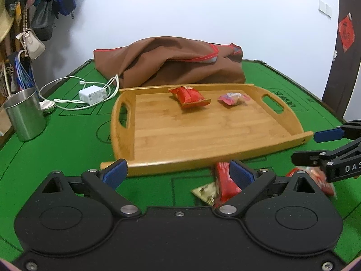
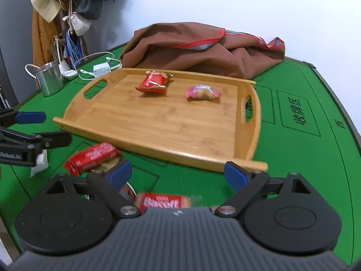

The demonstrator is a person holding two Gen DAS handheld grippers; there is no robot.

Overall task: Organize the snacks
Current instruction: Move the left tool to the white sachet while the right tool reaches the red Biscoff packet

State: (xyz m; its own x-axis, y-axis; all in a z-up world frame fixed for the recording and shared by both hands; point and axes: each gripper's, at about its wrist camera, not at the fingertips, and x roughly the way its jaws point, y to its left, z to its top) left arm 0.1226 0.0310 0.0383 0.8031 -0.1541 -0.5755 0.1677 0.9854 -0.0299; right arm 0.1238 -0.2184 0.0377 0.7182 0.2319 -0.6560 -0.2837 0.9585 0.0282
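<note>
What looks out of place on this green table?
Several snack packets still lie loose on the felt in front of the wooden tray, which holds only two. A charger with tangled cable and a crumpled brown bag clutter the far side.

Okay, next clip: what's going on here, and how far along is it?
A person is sorting snacks onto a wooden tray on a green table, one handheld gripper in each hand. Two packets already lie on the tray: a red packet and a pink-wrapped snack. Several more packets, among them a red wrapped bar, still lie on the felt in front of the tray. The left gripper and right gripper are both open and hold nothing.
</note>
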